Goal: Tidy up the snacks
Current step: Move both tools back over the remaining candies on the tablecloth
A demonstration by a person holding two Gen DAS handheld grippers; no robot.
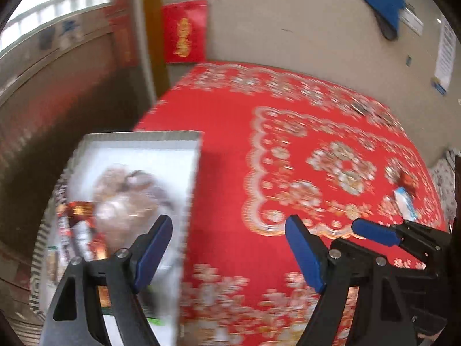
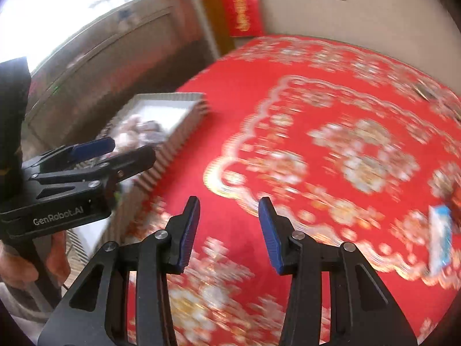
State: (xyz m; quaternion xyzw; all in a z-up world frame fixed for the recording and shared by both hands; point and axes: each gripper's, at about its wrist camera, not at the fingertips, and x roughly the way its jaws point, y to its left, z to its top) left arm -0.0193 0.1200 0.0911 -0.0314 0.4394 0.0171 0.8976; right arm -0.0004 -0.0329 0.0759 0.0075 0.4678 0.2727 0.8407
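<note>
A white ribbed box (image 1: pixel 138 139) holding several snack packets (image 1: pixel 121 201) stands at the left edge of the red patterned tablecloth (image 1: pixel 230 144). It also shows in the right wrist view (image 2: pixel 184 121). My left gripper (image 1: pixel 229 225) is open and empty, its left finger over the box's right wall. My right gripper (image 2: pixel 229 207) is open and empty above the cloth. A blue-and-white snack packet (image 1: pixel 404 203) lies at the right; it also shows in the right wrist view (image 2: pixel 439 236). A red packet (image 1: pixel 407 180) lies beside it. Both views are blurred.
The right gripper's finger (image 1: pixel 374 232) shows at the right of the left wrist view. The left gripper (image 2: pixel 95 155) shows at the left of the right wrist view. A small dark item (image 1: pixel 361 108) lies at the cloth's far edge. A beige wall with red posters (image 1: pixel 184 31) stands behind.
</note>
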